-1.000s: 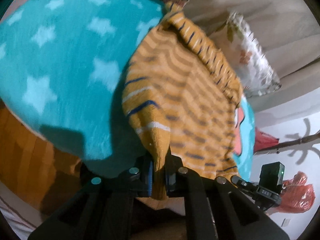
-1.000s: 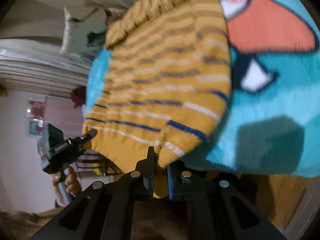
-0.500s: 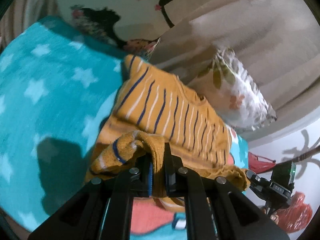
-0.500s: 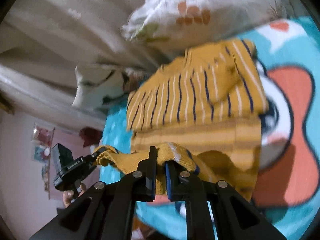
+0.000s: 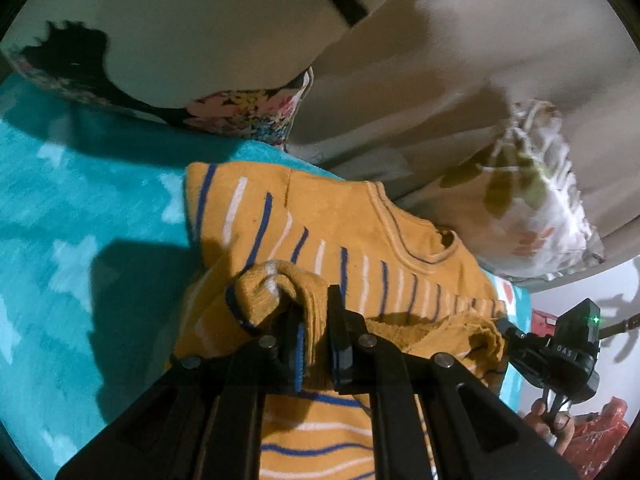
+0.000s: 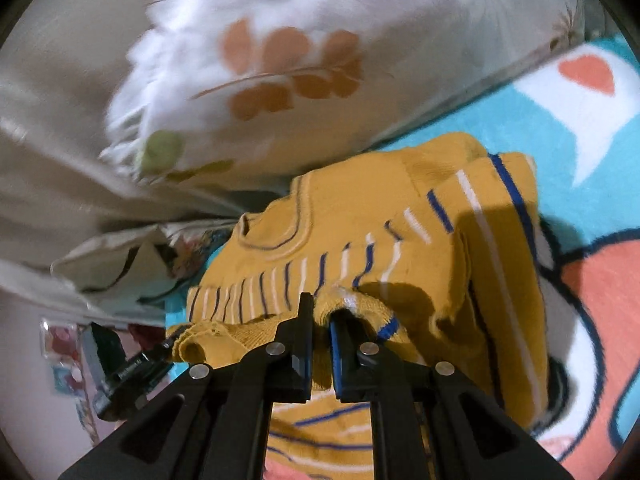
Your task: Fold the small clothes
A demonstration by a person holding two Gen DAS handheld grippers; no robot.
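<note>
We've swung the sweater (image 5: 332,236) hem up toward its collar, left gripper (image 5: 316,344) and right gripper (image 6: 320,344) both clamped on it, fold nearly laid.

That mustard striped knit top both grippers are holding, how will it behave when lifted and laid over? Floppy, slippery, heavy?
Likely floppy: the striped knit top bunches and droops where the left gripper pinches it. Probably not slippery: the thick knit stays clamped in the right gripper too. Seems light, though the teal fleece blanket may drag on it.
</note>
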